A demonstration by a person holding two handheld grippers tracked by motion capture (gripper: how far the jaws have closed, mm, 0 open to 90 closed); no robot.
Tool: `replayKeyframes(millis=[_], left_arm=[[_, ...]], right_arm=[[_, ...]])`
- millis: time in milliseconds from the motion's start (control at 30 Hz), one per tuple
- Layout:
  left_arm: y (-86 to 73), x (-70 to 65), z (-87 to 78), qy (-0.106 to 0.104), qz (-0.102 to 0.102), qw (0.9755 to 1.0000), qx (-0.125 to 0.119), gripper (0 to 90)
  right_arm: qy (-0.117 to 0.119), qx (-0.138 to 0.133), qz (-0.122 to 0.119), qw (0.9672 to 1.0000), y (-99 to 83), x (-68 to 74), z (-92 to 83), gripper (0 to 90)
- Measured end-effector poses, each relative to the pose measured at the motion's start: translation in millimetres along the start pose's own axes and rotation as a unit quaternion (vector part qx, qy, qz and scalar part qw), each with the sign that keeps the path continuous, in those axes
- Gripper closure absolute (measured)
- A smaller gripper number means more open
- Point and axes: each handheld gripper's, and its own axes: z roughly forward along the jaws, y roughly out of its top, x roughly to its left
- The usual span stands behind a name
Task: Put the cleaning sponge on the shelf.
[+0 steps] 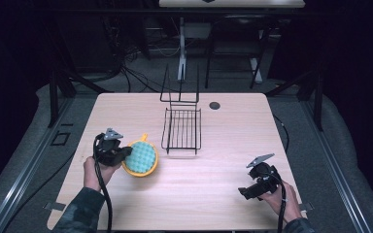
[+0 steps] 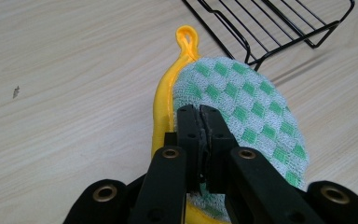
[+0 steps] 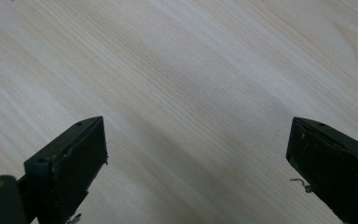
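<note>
A round pot holder (image 1: pixel 141 158) with a green-and-white checked face, yellow rim and yellow loop lies on the left part of the wooden table (image 1: pixel 213 184). My left gripper (image 1: pixel 121 154) is shut on its near edge. In the left gripper view the jaws pinch the checked cloth of the pot holder (image 2: pixel 247 102), and the yellow loop (image 2: pixel 188 37) points away from me. My right gripper (image 1: pixel 245 191) hovers over bare wood at the front right. Its jaws stand wide apart in the right gripper view, my right gripper (image 3: pixel 198 163) holding nothing.
A black wire rack (image 1: pixel 181 127) with an upright back stands at the table's middle, just right of the pot holder; the wire rack (image 2: pixel 279 23) shows near the cloth. A dark round grommet (image 1: pixel 214 105) sits at the back. Cables and stand legs lie behind the table.
</note>
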Motion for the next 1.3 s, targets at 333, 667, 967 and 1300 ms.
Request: replayKeyframes(millis=[333, 667, 967, 1300], left_arm=[[3.2, 2.3, -8.1, -0.007, -0.008, 0.9998, -0.017, 87.9], [10.9, 1.2, -14.1, -0.02, -0.016, 0.9991, -0.035, 87.9], [19.3, -1.4, -16.0, -0.026, -0.019, 0.9979, -0.057, 87.9], [23.4, -3.9, -14.1, -0.03, -0.023, 0.9969, -0.07, 87.7]], right_arm=[[-0.003, 0.003, -0.001, 1.0, -0.3, -0.5, 0.7, 3.1], [-0.003, 0.0, -0.001, 1.0, -0.2, 0.0, 1.5, 3.2], [-0.004, 0.003, -0.003, 1.0, 0.2, 0.0, 1.3, 3.4], [-0.005, -0.002, 0.001, 1.0, -0.1, -0.4, 1.7, 3.4]])
